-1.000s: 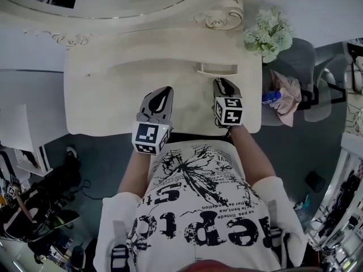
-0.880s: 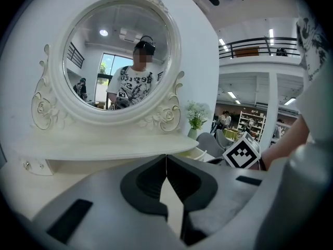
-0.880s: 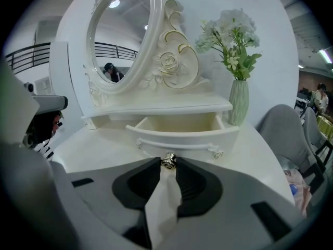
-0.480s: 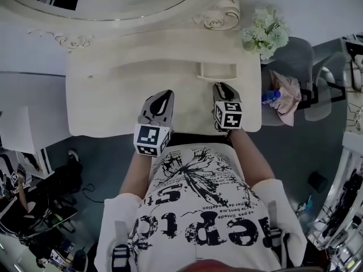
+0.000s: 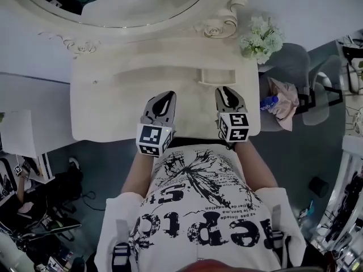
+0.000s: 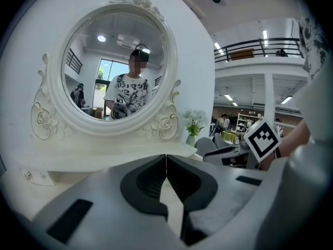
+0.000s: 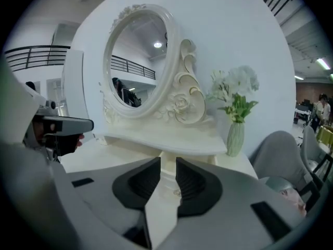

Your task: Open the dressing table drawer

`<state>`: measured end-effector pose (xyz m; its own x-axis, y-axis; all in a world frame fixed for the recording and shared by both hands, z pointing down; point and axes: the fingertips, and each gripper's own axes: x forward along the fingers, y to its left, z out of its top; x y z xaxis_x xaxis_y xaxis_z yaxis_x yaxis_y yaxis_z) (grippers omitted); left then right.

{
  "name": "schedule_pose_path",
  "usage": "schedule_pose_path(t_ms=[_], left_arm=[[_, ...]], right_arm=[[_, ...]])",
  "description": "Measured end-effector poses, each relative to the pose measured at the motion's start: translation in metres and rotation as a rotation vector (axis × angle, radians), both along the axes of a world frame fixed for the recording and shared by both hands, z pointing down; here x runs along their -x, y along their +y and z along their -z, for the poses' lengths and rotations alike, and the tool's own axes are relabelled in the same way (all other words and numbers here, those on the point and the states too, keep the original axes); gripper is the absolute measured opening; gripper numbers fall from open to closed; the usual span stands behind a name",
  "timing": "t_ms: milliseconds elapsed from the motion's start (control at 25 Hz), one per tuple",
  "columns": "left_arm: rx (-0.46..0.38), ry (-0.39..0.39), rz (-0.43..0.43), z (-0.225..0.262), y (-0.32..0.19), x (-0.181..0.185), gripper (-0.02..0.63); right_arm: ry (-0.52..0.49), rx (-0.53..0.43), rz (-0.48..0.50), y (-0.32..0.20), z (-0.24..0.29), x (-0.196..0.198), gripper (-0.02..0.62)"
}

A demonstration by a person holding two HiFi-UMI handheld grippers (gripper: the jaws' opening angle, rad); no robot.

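The cream dressing table (image 5: 113, 106) stands under its oval mirror (image 5: 142, 4). A small drawer (image 5: 217, 76) sits under the raised back shelf, right of centre. In the right gripper view its front and little knob (image 7: 178, 192) show between the jaws, still some way ahead. My right gripper (image 5: 227, 93) hovers over the tabletop just in front of the drawer, open by a narrow gap (image 7: 168, 163). My left gripper (image 5: 164, 98) hangs beside it to the left, shut on nothing, tips touching (image 6: 166, 158).
A vase of pale flowers (image 5: 260, 38) stands on the table's right end, close to the drawer. A grey chair (image 5: 295, 67) to the right holds a pink cloth (image 5: 283, 98) and a blue-capped bottle (image 5: 267, 101). Cluttered floor and cables lie at lower left.
The head view has shifted slightly. Both grippers stay over the front of the tabletop, and the right one has drifted a little toward the front edge.
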<state>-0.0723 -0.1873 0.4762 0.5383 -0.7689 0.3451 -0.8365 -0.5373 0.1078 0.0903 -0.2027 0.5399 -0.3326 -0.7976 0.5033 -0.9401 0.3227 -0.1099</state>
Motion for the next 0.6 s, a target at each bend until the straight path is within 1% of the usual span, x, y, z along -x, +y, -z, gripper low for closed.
schedule_pose_path(t_ms=[120, 240, 320, 440, 600], left_arm=[[-0.029, 0.006, 0.003, 0.013, -0.004, 0.0, 0.02], [-0.066, 0.01, 0.003, 0.029, -0.009, 0.002, 0.02], [-0.094, 0.009, -0.001, 0.041, -0.013, 0.002, 0.02], [-0.122, 0.018, -0.002, 0.056, -0.014, 0.002, 0.02], [-0.139, 0.021, 0.009, 0.062, -0.016, 0.007, 0.02]], right_arm=[[-0.019, -0.072, 0.014, 0.0, 0.032, 0.004, 0.092], [-0.042, -0.152, 0.008, -0.004, 0.062, 0.007, 0.052], [-0.056, -0.204, 0.007, -0.007, 0.08, 0.009, 0.037], [-0.065, -0.265, 0.009, -0.006, 0.101, 0.011, 0.026], [-0.088, -0.324, 0.007, -0.006, 0.117, 0.012, 0.018]])
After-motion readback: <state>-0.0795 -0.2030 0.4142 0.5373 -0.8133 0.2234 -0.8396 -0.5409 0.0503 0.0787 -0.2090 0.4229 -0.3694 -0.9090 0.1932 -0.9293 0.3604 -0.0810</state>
